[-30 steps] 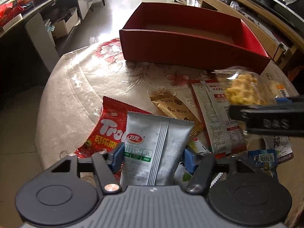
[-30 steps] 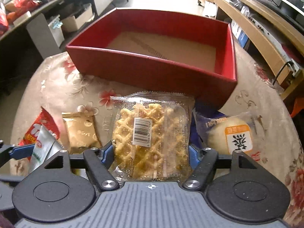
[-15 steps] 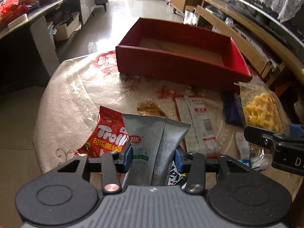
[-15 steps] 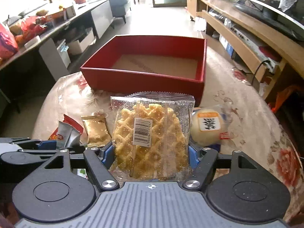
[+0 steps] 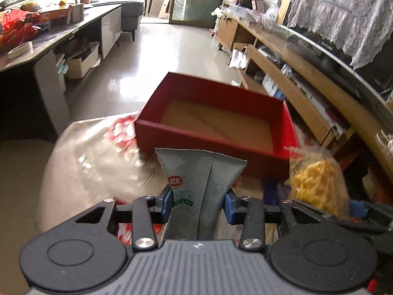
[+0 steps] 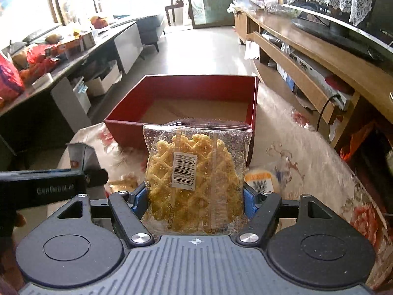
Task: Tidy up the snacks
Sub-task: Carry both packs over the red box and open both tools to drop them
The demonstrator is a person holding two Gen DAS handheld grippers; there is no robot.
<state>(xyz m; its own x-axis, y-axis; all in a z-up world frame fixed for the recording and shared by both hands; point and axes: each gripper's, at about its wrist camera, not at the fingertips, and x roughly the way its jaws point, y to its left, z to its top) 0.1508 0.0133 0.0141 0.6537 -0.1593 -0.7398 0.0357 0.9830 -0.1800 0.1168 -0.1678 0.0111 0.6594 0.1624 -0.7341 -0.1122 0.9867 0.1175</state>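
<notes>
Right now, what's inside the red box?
Nothing yet. The red box shows only its bare brown cardboard bottom. The near part of that bottom is covered by the box's front wall and the clear bag of yellow lattice crackers held up before it.

Place: you're in a home living room.
Signs: sofa [image 6: 149, 28], television [image 6: 343, 28] under lace cover, dining chair [image 6: 175, 2], tiled floor [image 6: 203, 51].

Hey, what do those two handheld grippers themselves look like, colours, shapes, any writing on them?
Both match: a ribbed grey body, black linkage arms with silver pivot screws and round black discs either side. The left gripper and right gripper have blue finger pads. The left one's black side reads roughly "GenRobot AI" in the right wrist view.
</notes>
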